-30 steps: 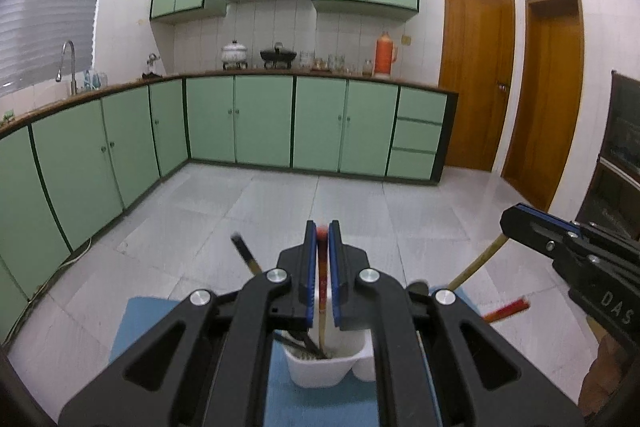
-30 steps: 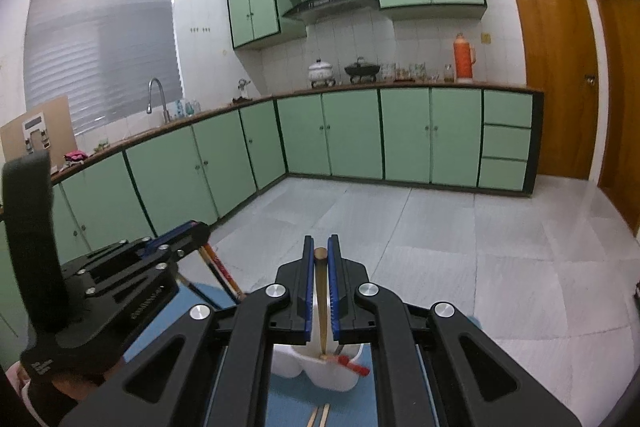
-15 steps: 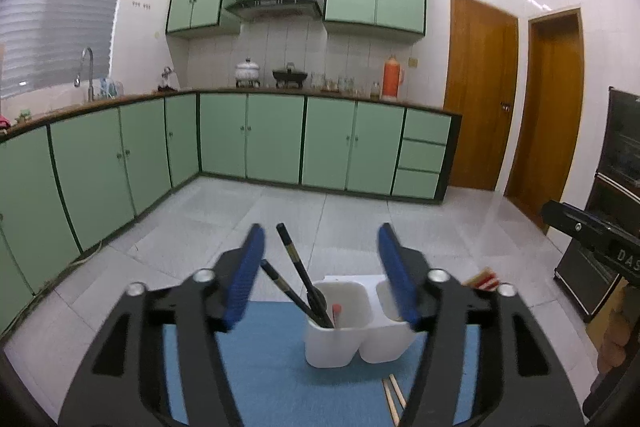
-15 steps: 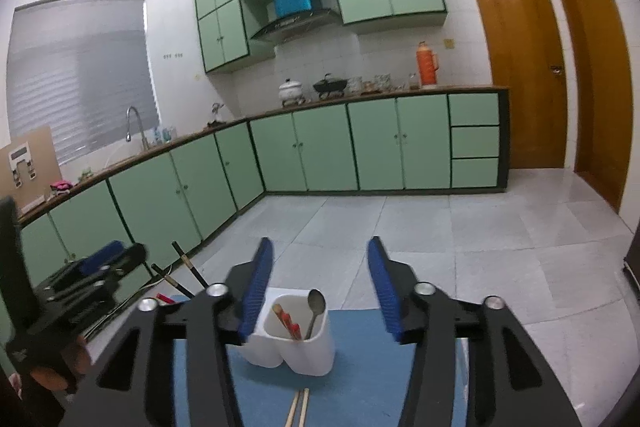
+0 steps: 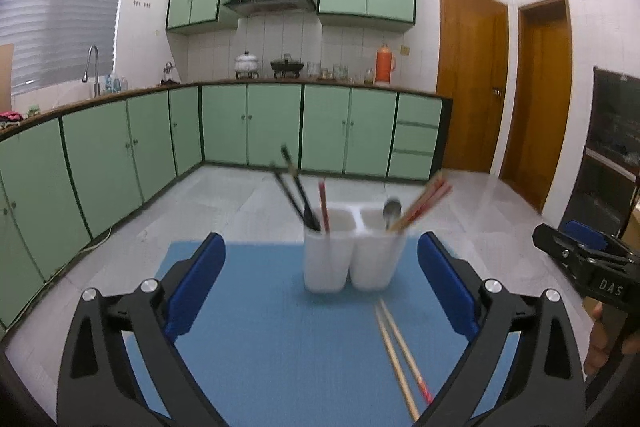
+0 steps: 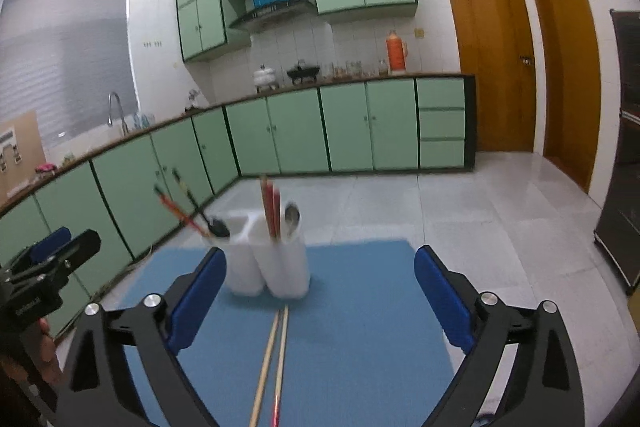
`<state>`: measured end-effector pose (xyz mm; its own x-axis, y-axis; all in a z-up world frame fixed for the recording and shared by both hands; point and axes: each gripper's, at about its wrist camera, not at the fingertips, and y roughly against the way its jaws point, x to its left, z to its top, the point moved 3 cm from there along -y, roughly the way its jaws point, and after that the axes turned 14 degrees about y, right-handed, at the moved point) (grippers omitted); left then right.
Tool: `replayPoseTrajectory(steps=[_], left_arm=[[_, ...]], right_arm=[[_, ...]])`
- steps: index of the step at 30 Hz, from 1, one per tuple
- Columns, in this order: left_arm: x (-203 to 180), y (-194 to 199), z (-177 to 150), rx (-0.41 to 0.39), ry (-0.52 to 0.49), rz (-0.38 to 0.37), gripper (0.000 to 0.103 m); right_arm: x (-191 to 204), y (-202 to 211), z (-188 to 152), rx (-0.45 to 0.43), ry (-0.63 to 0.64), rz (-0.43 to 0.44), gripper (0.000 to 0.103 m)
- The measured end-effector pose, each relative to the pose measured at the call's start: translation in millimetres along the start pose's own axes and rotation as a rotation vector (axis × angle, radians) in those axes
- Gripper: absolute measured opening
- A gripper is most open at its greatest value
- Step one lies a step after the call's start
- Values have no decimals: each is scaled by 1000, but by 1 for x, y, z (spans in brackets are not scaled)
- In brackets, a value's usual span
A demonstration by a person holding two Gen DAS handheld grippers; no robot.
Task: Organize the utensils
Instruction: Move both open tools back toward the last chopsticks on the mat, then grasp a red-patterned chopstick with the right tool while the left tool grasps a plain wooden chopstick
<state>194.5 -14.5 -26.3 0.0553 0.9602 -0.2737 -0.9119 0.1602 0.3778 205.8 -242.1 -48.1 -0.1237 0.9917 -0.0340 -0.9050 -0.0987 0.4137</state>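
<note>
Chopsticks (image 5: 398, 351) loose on blue mat (image 5: 280, 327), near side of white holder (image 5: 352, 255); both hand-held grippers (image 5: 320, 291) (image 6: 320, 295) spread, empty. Mat's right edge plain only in right view.

Chopstick pair (image 6: 269, 359) on blue mat (image 6: 360, 327): near ends cut off by frame bottom. Holder (image 5: 354, 255) contents motion-blurred; lower ends hidden inside cups. Counter items too small to identify.

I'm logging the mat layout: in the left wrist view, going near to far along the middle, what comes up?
Loose chopsticks on the blue mat → white holder with utensils → tiled floor → green cabinets.
</note>
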Motion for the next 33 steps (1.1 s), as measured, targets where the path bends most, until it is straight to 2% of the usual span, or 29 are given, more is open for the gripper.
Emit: replayPoseTrajectory(steps=[11, 13, 16, 21, 22, 27, 33], left_arm=[[22, 14, -68, 120, -20, 69, 94], [24, 16, -75, 134, -11, 75, 94], [26, 17, -86, 144, -8, 78, 94], [29, 18, -104, 168, -19, 93, 94], [29, 17, -108, 172, -20, 97, 94], [39, 17, -121, 203, -11, 125, 94], [47, 16, -126, 218, -3, 134, 94]], right_arm=[[32, 9, -84, 156, 24, 36, 92], [39, 10, -96, 172, 44, 33, 89], [51, 10, -112, 200, 64, 36, 81], [66, 6, -138, 258, 72, 46, 60], [68, 5, -143, 269, 72, 49, 58], [79, -2, -161, 332, 70, 95, 39], [92, -11, -169, 371, 89, 133, 30]])
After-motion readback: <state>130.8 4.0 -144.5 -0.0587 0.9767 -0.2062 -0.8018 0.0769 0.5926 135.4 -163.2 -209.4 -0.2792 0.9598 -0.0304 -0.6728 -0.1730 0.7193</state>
